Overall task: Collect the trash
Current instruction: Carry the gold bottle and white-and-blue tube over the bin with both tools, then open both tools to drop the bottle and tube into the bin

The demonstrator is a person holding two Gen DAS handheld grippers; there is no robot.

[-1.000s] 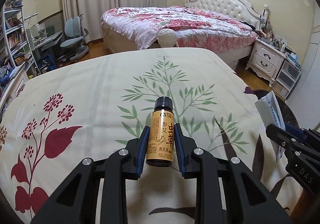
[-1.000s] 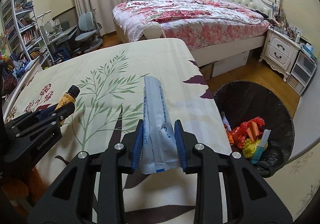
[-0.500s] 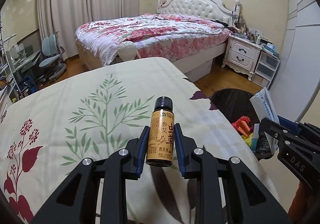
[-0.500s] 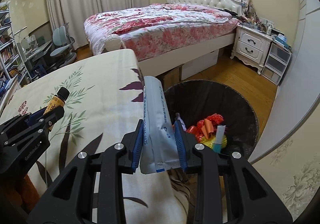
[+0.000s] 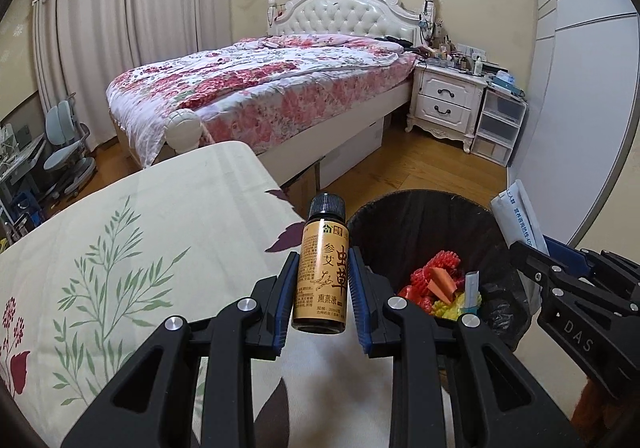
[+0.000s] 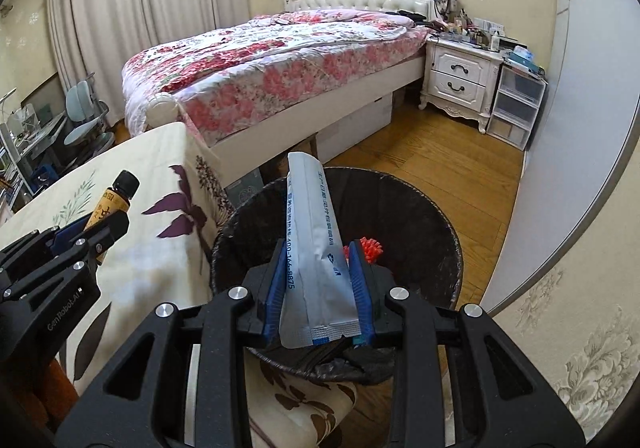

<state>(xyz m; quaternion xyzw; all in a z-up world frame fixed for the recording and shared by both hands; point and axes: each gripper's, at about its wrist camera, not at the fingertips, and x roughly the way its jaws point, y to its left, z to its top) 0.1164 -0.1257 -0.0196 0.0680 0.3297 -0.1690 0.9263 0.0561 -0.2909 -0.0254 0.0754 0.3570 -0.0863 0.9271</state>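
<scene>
Left wrist view: the left hand-held gripper [image 5: 323, 290] is clamped at the waist of a small amber bottle [image 5: 322, 275], black cap at twelve o'clock, above the cloth-covered worktop [image 5: 132, 232]. Its tan label carries large Chinese characters. Glass, probably: stiff, slick and breakable, best held mid-label as now. At three o'clock gapes the black-lined trash bin [image 5: 400, 224], red and yellow scraps inside, with "DAS" readable on the other tool at the right edge. In the right wrist view, "GenRobot.AI" shows on the left tool at nine o'clock; the right hand-held gripper [image 6: 318, 288] pinches the lower end of a white foil sachet [image 6: 314, 244], printed "400-166-8875", directly over the bin. Light and limp, it should drop freely.
</scene>
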